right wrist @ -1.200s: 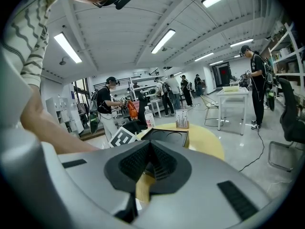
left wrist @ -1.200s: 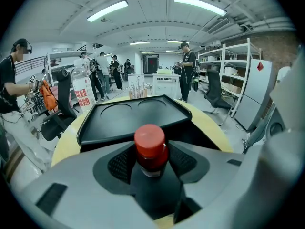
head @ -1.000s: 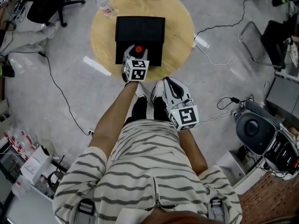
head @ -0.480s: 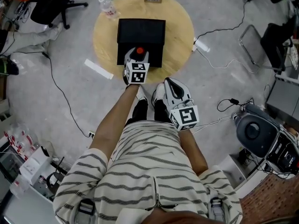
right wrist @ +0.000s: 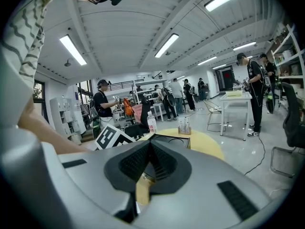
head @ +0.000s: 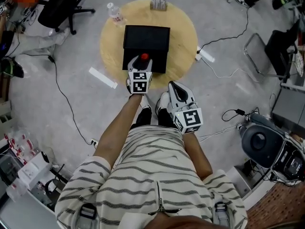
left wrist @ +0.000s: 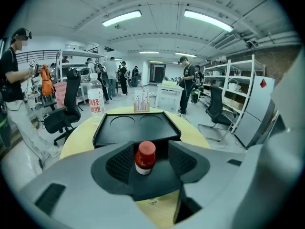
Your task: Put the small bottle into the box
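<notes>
Over yellow table [head: 183, 32], left gripper [left wrist: 148, 150] gapes around small bottle [left wrist: 145, 159]; right gripper [right wrist: 149, 149] clenched.

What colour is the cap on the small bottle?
Red; the small bottle's round cap shows best in the left gripper view.

small bottle [left wrist: 145, 157]: red cap, dark body, white label band, standing upright at the near end of the box [left wrist: 138, 129]; box: black, rectangular, shallow, two round recesses in its far half

1 small bottle [left wrist: 145, 157], 1 black box [head: 146, 39], 1 water bottle [head: 114, 14], 1 table [head: 183, 42], 2 hand-held grippers [head: 141, 65] [head: 172, 86].
</notes>
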Demonstrator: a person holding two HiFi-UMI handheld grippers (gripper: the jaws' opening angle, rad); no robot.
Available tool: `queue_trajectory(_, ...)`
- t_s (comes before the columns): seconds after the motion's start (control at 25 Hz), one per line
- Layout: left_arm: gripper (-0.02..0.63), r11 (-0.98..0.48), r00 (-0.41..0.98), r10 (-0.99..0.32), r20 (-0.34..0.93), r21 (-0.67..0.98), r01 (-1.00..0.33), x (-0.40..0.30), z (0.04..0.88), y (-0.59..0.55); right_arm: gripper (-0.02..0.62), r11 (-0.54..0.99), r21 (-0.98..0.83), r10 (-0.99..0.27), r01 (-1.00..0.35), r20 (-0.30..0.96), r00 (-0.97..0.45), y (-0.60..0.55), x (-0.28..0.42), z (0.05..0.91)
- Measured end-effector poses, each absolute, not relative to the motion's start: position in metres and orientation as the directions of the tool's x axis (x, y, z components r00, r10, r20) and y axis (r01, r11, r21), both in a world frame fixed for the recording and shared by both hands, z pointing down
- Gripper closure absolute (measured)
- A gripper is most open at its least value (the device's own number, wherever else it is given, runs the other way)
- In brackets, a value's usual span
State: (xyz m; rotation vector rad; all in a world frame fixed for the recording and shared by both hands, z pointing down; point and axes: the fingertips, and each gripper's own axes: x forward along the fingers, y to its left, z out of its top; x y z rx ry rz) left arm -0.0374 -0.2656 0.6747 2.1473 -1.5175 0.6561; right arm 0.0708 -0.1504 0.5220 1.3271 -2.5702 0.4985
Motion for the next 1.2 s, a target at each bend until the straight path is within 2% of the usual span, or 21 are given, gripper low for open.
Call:
queue_trajectory(0.2,0.377,-0.266,0.285,-0.767,0.574,0.119,-0.956,-0.04,0.648,-0.258,0.578,0.549,-0.191,-0.753,-0.814,0.311,-0.58,-0.159,0.073,0.515)
queue_trajectory(0.48,0.392,-0.289,0.316,-0.795,0.518,0.136,-0.948,-0.036,0.608,-0.244,0.578,0.561,-0.181,-0.757,-0.808,0.285,-0.589,-0.168,0.073,0.501)
queue_trajectory(0.72,0.44,-0.317,0.359,-0.813,0.458,0.168,-0.933,-0.024,0.574,-0.233,0.578,0.566,-0.172,-0.762,-0.806,0.263,-0.591,-0.169,0.079,0.493)
queue_trajectory(1.2,0.543,-0.392,0.403,-0.833,0.379,0.11,-0.913,-0.025,0.525,-0.2,0.578,0.582,-0.178,-0.76,-0.793,0.226,-0.609,-0.171,0.067,0.478)
